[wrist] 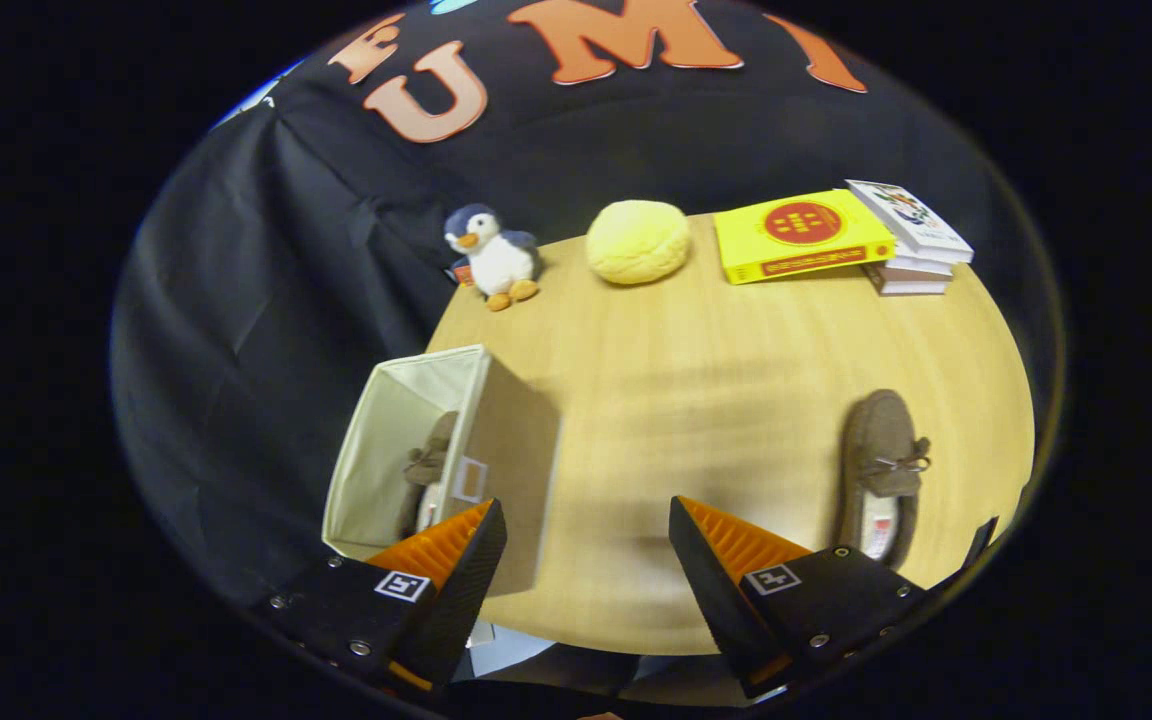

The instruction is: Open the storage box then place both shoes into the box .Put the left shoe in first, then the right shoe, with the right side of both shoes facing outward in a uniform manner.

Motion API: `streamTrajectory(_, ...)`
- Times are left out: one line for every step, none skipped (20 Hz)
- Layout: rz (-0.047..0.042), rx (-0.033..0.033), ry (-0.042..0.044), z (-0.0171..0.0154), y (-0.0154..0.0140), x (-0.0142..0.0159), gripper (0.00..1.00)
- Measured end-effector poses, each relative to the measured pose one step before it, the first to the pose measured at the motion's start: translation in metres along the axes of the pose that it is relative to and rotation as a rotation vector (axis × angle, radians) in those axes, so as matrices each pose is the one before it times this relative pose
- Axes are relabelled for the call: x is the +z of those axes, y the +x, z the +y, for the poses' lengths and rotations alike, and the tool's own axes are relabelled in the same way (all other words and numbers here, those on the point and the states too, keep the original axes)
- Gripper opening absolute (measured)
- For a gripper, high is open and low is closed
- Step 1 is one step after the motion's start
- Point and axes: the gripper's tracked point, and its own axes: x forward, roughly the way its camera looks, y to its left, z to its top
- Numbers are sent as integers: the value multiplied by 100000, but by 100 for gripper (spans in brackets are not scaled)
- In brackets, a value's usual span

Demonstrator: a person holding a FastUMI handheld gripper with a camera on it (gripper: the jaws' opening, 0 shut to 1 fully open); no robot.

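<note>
The round wooden table (736,400) has a pale, smooth grain and carries everything else. At its left edge stands 1 open fabric storage box (391,420), rectangular, with cream lining and a tan outer wall. Inside it lies 1 brown suede-like moccasin, the shoe in the box (431,462), long axis running away from the gripper, resting against the box's right wall; which end is its toe I cannot tell. The second shoe (881,475) lies on the table to the right, just beyond the right finger, toe pointing away, with a small bow on top. At the far edge sits a stack of 3 books (836,240), a round yellow knitted cushion (638,241) and 1 plush penguin (491,255). The gripper (586,540) hangs above the table with fingers spread wide, holding nothing.
</note>
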Motion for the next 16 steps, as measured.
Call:
streamTrajectory(-34, -3713, 685, -2422, 9, -186, 98)
streamTrajectory(481, -3044, 600, -2309, 27, -470, 98)
streamTrajectory(265, -3154, 189, -2176, 64, -311, 98)
streamTrajectory(93, -3073, 378, -2024, 120, -377, 98)
streamTrajectory(619, -2644, 571, -1992, 81, -393, 98)
streamTrajectory(711, -2221, 612, -1852, 181, -555, 98)
streamTrajectory(258, -1944, 646, -1698, 349, -269, 98)
streamTrajectory(82, -1830, 33, -1735, 444, -250, 98)
streamTrajectory(-129, -1875, -324, -1451, 617, -234, 97)
streamTrajectory(837, -1645, -315, -1358, 817, -339, 97)
streamTrajectory(1711, -242, 588, -792, 858, -595, 96)
streamTrajectory(1331, 109, 643, -626, 931, -422, 94)
streamTrajectory(1033, -103, -251, -537, 818, -196, 91)
streamTrajectory(860, -473, -784, -573, 775, -175, 88)
streamTrajectory(-87, -704, -1357, -640, 886, -6, 84)
streamTrajectory(-633, -1271, -1387, -431, 826, 26, 82)
